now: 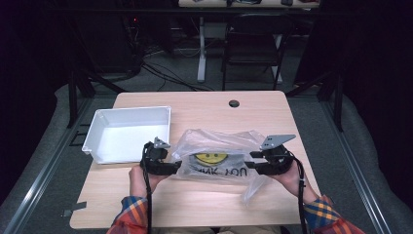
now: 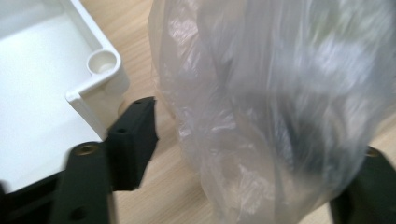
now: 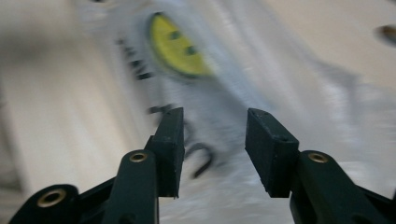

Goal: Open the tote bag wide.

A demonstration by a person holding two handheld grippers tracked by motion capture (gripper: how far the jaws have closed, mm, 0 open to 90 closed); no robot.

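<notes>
Figure: a clear plastic bag (image 1: 219, 156) with a yellow smiley face (image 1: 210, 158) and dark lettering lies on the wooden counter (image 1: 204, 105), its long axis running left to right between the two claws. The left claw (image 1: 171, 167) meets the bag's left end and the right claw (image 1: 254, 168) its right end, so each hand is nearest to its own end and neither has to cross over.

In the left gripper view the film of the bag (image 2: 280, 112) billows up between the jaws of the left claw (image 2: 261, 154). These stand spread wide: one jaw rises clear at the left, while the other is veiled by plastic at the right edge. Nothing is pinched yet; the bag lies straight ahead and inside the gap.

In the right gripper view the right claw (image 3: 212, 149) is also spread, its jaws straddling the printed face of the bag (image 3: 224, 93), which lies ahead and below; the smiley face (image 3: 180, 46) sits farther along the line of the claw. The frame is blurred, so contact with the film cannot be judged.

A white plastic bin (image 1: 127, 134) stands on the counter just beside the bag's left end, its corner (image 2: 100, 65) close to the left claw. Judged from this layout, any transfer into it runs leftward.
</notes>
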